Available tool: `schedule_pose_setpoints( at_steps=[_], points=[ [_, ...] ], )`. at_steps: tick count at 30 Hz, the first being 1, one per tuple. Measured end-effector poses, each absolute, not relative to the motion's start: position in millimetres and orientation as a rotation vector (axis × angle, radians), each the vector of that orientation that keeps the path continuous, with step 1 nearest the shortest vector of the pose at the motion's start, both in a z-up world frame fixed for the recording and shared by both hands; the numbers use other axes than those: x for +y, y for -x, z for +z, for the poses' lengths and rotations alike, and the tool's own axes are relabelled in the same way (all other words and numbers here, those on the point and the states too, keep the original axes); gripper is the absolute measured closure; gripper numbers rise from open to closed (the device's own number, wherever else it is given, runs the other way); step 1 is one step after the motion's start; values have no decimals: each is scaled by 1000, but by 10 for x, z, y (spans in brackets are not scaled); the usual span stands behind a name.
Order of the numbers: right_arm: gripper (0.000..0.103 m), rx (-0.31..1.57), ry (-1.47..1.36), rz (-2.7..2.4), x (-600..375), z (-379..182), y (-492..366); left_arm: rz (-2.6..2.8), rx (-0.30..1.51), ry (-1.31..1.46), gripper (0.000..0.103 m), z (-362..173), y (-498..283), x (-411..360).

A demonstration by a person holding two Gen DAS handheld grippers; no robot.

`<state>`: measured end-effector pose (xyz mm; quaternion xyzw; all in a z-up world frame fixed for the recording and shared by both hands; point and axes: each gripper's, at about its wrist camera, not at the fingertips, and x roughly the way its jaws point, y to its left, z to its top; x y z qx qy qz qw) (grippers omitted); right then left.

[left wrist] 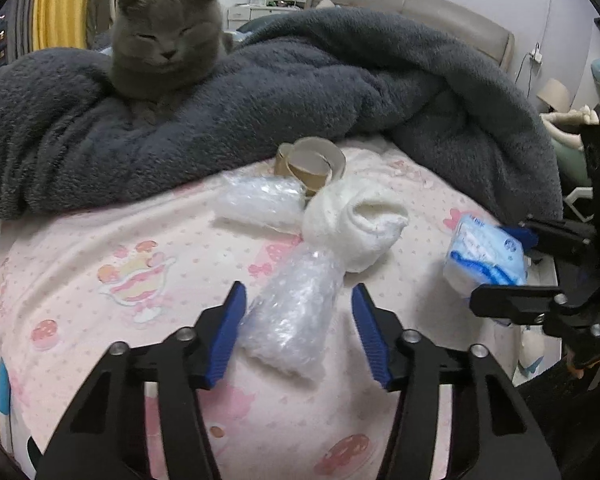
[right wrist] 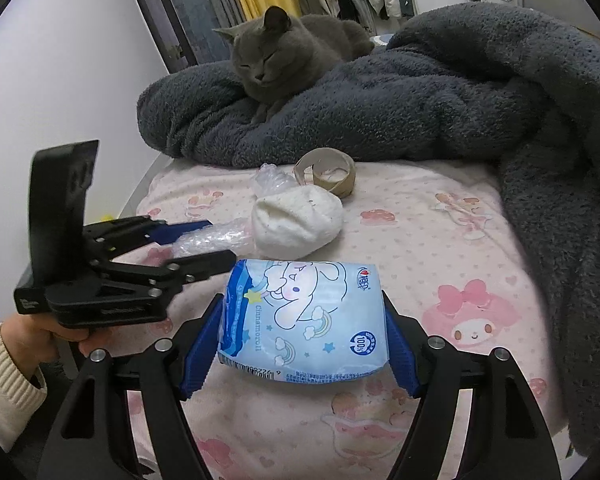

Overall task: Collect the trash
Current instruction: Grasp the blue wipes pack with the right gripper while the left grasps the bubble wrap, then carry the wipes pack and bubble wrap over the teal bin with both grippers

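My left gripper (left wrist: 298, 300) is open, its blue pads on either side of a crumpled clear plastic wrap (left wrist: 296, 312) lying on the pink bedsheet (left wrist: 100, 248). My right gripper (right wrist: 304, 312) is shut on a blue tissue pack (right wrist: 304, 320); the pack also shows at the right of the left wrist view (left wrist: 484, 256). A white wad (left wrist: 356, 224) lies just beyond the wrap, with a second plastic wrap (left wrist: 256, 200) and an empty cardboard tape roll (left wrist: 312, 160) behind it. The left gripper (right wrist: 204, 248) also shows in the right wrist view.
A grey cat (left wrist: 168, 44) lies on a dark grey fleece blanket (left wrist: 300, 92) heaped across the far side of the bed. The bed's edge falls away at the right (left wrist: 540, 320). Curtains and furniture stand behind.
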<state>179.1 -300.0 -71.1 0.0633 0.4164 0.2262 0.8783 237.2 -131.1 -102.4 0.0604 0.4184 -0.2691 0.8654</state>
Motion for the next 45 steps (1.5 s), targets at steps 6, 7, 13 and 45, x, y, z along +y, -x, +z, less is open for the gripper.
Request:
schedule_pose_setpoints(
  at_steps=[6,7,13,45],
  points=[
    [29,862,-144,473,-3071,-698,-1794,-535,876,-117,58,-1048,-2328,-1328],
    [29,859,-144,472,-3073,-691,-1795,-530,876,-114,58,-1045,-2316,-1319],
    [29,839,-163,491,-3104,-610,-1772,-472,877,-101,58,-1006,-2213,-1225],
    [29,811,-126,661,-2308,-350,-1694,-117,880,17,58,-836,-1608,-74]
  ],
)
